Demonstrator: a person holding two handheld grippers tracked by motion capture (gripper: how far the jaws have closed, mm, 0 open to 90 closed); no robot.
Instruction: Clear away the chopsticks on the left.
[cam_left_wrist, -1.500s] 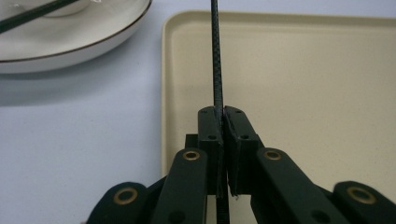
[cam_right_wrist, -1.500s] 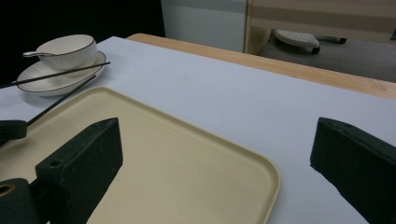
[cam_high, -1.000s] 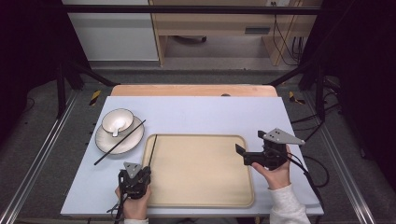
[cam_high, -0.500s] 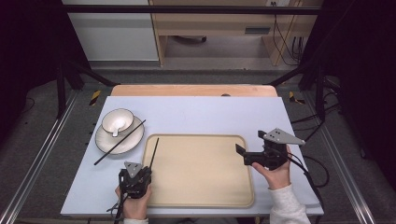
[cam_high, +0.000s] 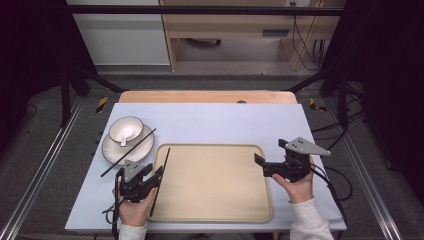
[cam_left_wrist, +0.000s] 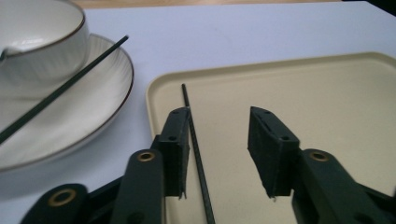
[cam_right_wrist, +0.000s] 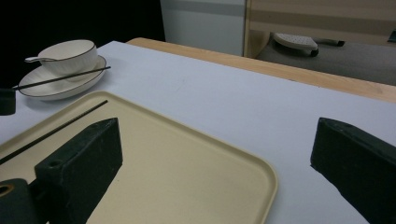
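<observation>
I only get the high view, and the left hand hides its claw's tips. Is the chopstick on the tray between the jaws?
Observer: Yes. In the left gripper view the chopstick runs between the jaws of the left claw, right beside one jaw.
Operator: Pinched?
Observer: No. The jaws stand open, with a wide gap to the other jaw.
Operator: And the right claw?
Observer: The right gripper view shows the right claw open too, nothing between its jaws, above a corner of the tray.
</observation>
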